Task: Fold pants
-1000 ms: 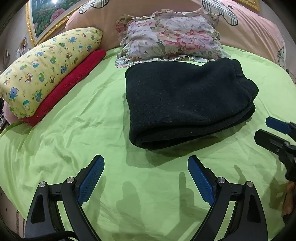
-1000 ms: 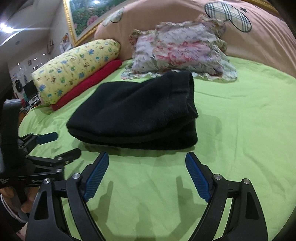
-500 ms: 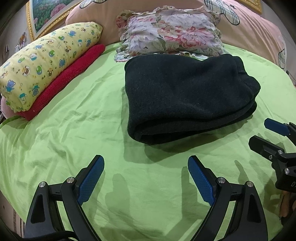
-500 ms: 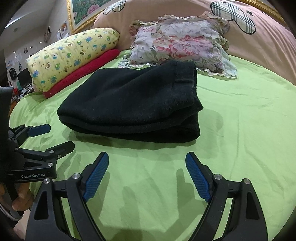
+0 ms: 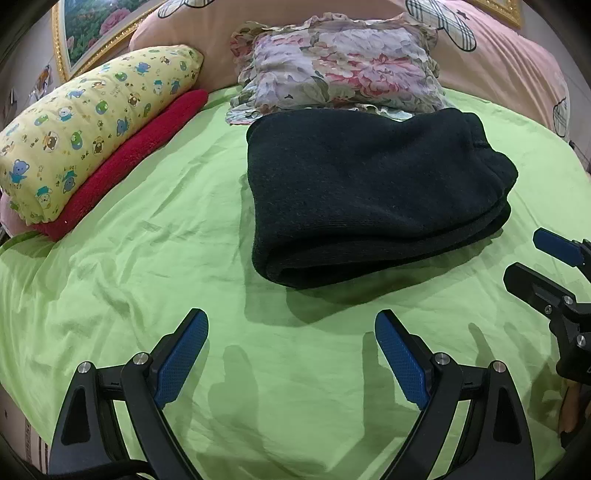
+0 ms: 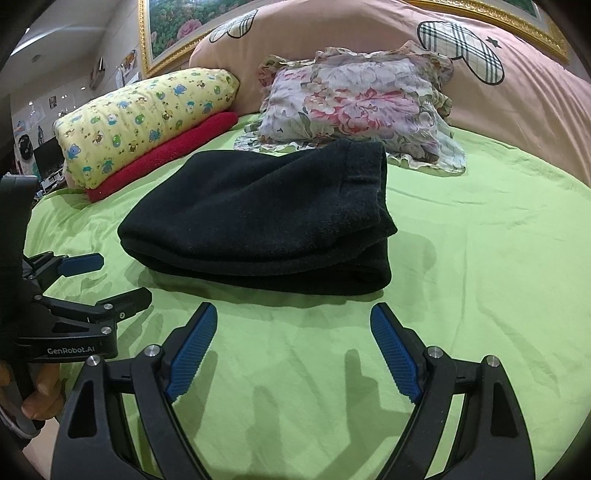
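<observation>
Grippers: two. Left gripper (image 5: pixel 291 354) has its blue pads spread wide, nothing between them; right gripper (image 6: pixel 293 350) likewise gapes wide and holds nothing.
Each other: the right gripper shows at the right edge of the left view; the left gripper shows at the left edge of the right view, a hand (image 6: pixel 35 398) gripping its handle.
Pants: one black pair (image 5: pixel 373 192), folded into a thick stack, lying ahead of both grippers, apart from their tips.
Pillows: three. Floral (image 5: pixel 340 70) just beyond the pants; yellow cartoon-print (image 5: pixel 85 125) ahead-left, resting on a red one (image 5: pixel 129 158).
Surface: green sheet (image 5: pixel 147 266), creased, under both grippers and the pants.
Beyond: pink quilt (image 6: pixel 517 96) with plaid patches, behind the pillows.
Room: one gold-framed picture (image 6: pixel 166 33) on the far wall; cluttered room at far left, too blurred to tell.
</observation>
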`<state>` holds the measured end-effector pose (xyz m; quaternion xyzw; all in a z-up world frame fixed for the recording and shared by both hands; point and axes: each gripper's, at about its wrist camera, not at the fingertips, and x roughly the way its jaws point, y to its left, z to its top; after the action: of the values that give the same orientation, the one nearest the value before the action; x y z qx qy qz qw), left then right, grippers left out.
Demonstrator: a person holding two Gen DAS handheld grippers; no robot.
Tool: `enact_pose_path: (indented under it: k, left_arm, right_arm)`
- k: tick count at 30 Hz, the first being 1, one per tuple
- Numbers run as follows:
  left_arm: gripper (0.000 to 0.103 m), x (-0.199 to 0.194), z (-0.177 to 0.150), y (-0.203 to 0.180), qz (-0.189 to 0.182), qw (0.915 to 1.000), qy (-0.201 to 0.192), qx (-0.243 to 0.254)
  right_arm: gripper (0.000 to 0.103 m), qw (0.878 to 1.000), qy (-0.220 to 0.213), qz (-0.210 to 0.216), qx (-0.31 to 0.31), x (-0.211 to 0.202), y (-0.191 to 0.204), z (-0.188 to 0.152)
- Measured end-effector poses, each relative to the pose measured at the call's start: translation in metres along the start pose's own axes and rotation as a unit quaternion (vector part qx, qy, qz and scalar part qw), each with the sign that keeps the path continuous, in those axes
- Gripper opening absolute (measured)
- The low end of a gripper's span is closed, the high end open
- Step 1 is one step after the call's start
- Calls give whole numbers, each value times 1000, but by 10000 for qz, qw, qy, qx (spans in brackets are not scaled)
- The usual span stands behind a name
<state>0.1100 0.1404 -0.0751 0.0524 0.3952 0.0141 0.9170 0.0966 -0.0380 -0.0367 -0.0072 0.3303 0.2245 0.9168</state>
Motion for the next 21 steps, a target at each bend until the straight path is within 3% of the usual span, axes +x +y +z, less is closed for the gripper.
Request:
enact_pose_path:
  k: [21]
  left_arm:
    - [93, 2, 1, -1, -32, 10000, 34, 24]
  right_arm:
    - [85, 10000, 26, 6, 8, 1, 0, 0]
